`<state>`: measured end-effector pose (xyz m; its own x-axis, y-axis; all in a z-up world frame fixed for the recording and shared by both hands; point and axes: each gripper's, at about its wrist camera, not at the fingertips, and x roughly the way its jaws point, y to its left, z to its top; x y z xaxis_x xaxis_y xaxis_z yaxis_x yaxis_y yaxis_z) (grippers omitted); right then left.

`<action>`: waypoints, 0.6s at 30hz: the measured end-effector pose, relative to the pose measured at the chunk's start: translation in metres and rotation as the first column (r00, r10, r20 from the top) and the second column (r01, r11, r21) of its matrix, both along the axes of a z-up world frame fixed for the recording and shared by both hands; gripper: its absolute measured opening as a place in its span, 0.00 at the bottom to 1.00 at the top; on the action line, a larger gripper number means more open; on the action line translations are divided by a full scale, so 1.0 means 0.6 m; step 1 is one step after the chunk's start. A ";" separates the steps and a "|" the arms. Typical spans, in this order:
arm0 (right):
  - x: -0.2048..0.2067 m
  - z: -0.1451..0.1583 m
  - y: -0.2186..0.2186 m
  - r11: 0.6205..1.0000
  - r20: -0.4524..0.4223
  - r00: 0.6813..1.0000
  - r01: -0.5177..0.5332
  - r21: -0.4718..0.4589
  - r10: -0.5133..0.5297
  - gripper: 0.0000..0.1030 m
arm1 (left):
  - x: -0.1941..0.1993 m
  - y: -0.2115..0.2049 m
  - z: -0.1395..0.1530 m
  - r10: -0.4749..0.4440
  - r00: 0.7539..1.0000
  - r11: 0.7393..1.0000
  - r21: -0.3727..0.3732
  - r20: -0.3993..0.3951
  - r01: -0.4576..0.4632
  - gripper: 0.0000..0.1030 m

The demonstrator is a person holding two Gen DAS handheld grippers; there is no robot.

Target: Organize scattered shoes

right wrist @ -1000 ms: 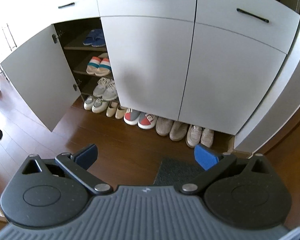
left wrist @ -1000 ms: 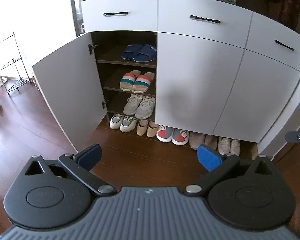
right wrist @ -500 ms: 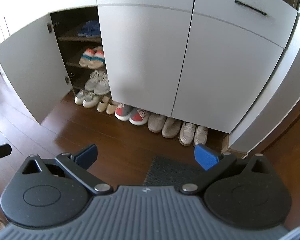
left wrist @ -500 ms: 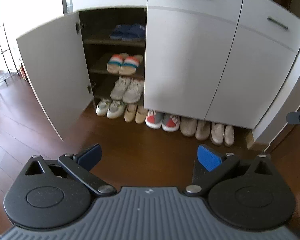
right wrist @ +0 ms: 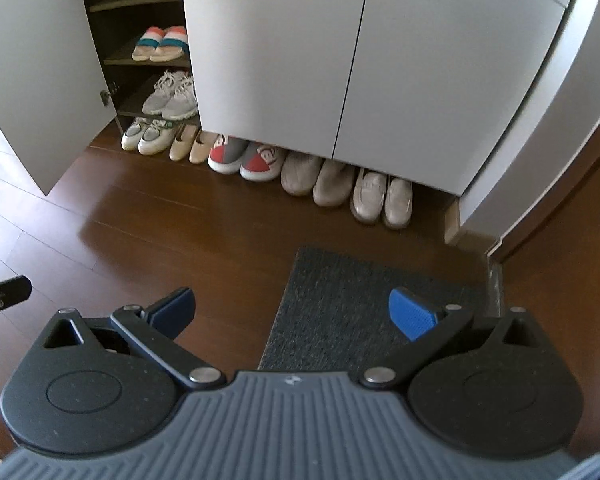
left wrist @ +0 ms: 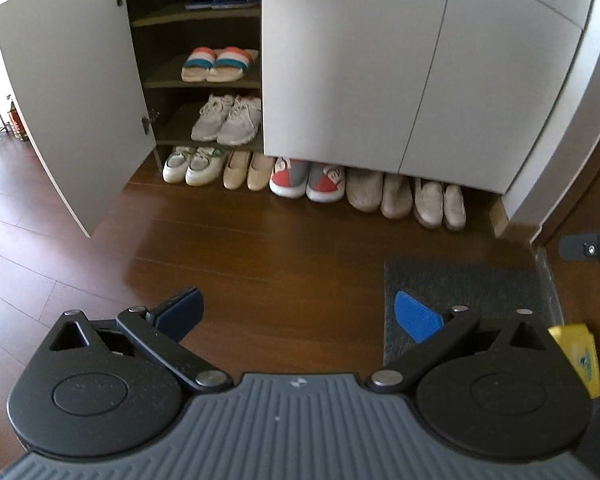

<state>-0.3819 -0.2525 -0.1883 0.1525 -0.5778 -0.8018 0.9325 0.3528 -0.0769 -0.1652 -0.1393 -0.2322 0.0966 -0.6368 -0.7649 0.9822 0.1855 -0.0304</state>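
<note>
Dark brown wooden floor (left wrist: pixel 260 264) ran under the white shoe cabinet (left wrist: pixel 340 60), whose left door (left wrist: pixel 68 92) stood open on shelved pairs; five more pairs of shoes (left wrist: pixel 312 184) lined its base. Left gripper (left wrist: pixel 298 314) and right gripper (right wrist: pixel 292 308) hovered empty, fingers spread, the latter above a grey mat (right wrist: pixel 360 292).

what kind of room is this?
Likely a home entryway: a white shoe cabinet with one door open, pairs of shoes lined along the wood floor beneath it, and a dark doormat.

A home entryway: white shoe cabinet (left wrist: pixel 380 60), paired shoes, wooden floor (left wrist: pixel 260 260), doormat (right wrist: pixel 360 300).
</note>
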 end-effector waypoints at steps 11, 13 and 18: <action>0.014 -0.006 -0.001 1.000 0.011 1.000 0.000 -0.011 0.000 0.99 | 0.004 -0.014 0.007 -0.046 0.998 0.998 -0.037 0.030 0.047 1.00; 0.016 0.002 -0.004 1.000 0.011 1.000 -0.006 -0.019 0.006 0.99 | 0.004 -0.020 0.012 -0.053 0.998 0.998 -0.045 0.032 0.055 1.00; 0.019 0.013 -0.016 0.999 0.012 1.000 -0.011 -0.032 0.012 0.99 | 0.001 -0.036 0.027 -0.070 0.996 0.996 -0.056 0.056 0.074 1.00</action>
<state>-0.3708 -0.2623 -0.1803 0.1689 -0.6013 -0.7810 0.9294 0.3610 -0.0769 -0.1645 -0.1607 -0.2162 0.0890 -0.6864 -0.7217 0.9934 0.1137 0.0144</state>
